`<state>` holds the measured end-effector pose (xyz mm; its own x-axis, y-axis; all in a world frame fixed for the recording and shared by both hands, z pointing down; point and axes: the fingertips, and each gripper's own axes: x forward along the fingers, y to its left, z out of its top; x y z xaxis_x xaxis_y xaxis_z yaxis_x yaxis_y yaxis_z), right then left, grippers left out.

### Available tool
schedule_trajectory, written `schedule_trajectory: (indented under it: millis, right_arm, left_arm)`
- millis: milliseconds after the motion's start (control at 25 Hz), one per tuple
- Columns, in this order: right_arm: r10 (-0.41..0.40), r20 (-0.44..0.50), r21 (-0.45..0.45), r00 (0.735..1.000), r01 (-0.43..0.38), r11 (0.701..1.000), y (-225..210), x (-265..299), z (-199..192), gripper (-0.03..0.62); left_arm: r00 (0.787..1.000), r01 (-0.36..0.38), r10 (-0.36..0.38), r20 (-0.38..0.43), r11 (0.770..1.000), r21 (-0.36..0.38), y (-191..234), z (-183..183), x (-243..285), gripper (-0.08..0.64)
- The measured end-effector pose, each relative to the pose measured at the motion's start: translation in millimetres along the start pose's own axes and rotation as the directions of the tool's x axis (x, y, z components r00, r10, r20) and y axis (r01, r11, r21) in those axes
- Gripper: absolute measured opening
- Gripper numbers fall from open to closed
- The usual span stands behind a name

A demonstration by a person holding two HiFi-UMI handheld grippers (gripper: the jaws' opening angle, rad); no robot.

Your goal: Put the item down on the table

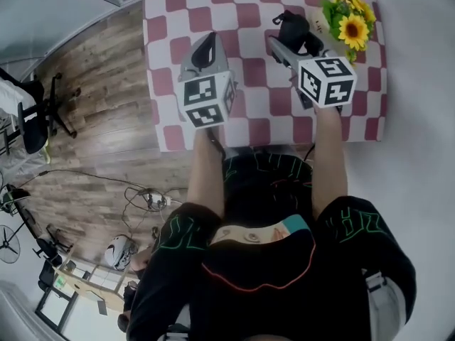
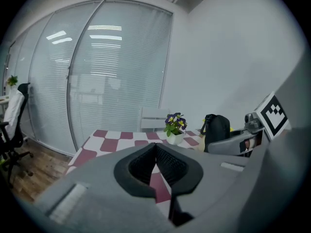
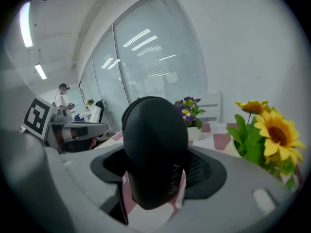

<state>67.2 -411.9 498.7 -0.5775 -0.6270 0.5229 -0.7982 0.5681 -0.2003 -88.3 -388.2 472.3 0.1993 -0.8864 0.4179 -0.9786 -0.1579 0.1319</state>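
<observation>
Item-lowering step, I judge: my right gripper [image 3: 158, 171] has its jaws clamped on the black item [image 3: 153, 140], apparently above the checkered table [image 1: 249, 66] near the sunflowers [image 1: 352, 25], left gripper [image 2: 155, 147] pinched together on nothing; next, lower onto bare cloth, then release.

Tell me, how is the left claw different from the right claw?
The left claw is empty, but the right claw squeezes a black item. The left claw's jaws meet at their tips, while the right claw's jaws sit apart with the item between them. Both claws are grey and hang over the checkered table.
</observation>
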Motion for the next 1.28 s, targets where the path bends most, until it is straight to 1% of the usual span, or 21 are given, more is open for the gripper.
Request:
schedule_trajectory:
  millis: [160, 320, 600, 720, 880, 1000, 1120, 1200, 1280]
  right_arm:
    - [0.003, -0.073, 0.007, 0.997, -0.002, 1.0, 2, 34, -12, 0.333]
    - [0.005, -0.133, -0.017, 0.991, -0.007, 1.0, 15, 58, -26, 0.333]
    - [-0.013, -0.153, -0.058, 0.988, 0.004, 0.998, 22, 87, -19, 0.333]
    - [-0.03, -0.165, -0.087, 0.986, 0.015, 0.996, 25, 100, -24, 0.333]
    - [-0.052, -0.194, -0.152, 0.98, 0.022, 0.988, 29, 110, -27, 0.333]
    - [-0.068, -0.208, -0.174, 0.976, 0.032, 0.984, 31, 116, -30, 0.333]
    - [-0.083, -0.196, -0.156, 0.977, 0.053, 0.986, 28, 114, -29, 0.333]
    - [-0.083, -0.158, -0.144, 0.984, 0.06, 0.988, 28, 106, -20, 0.333]
    - [-0.068, -0.118, -0.146, 0.991, 0.051, 0.988, 30, 94, -11, 0.333]
  left_arm:
    - [1.0, -0.008, 0.007, -0.019, 1.0, -0.016, 31, -1, 24, 0.011]
    - [0.999, -0.016, 0.015, -0.052, 1.0, -0.025, 51, -10, 31, 0.011]
    - [0.996, -0.023, 0.018, -0.084, 0.998, -0.053, 68, -12, 39, 0.011]
    - [0.997, -0.021, 0.014, -0.077, 0.996, -0.082, 76, -10, 40, 0.011]
    - [0.998, -0.029, 0.024, -0.065, 0.996, -0.087, 82, -5, 39, 0.011]
    - [0.998, -0.033, 0.027, -0.065, 0.995, -0.092, 80, -7, 36, 0.011]
    - [0.998, -0.032, 0.027, -0.056, 0.995, -0.092, 75, -6, 31, 0.011]
    - [0.999, -0.037, 0.033, -0.043, 0.995, -0.092, 74, -2, 27, 0.011]
    - [0.999, -0.043, 0.041, -0.029, 0.994, -0.096, 69, 0, 21, 0.011]
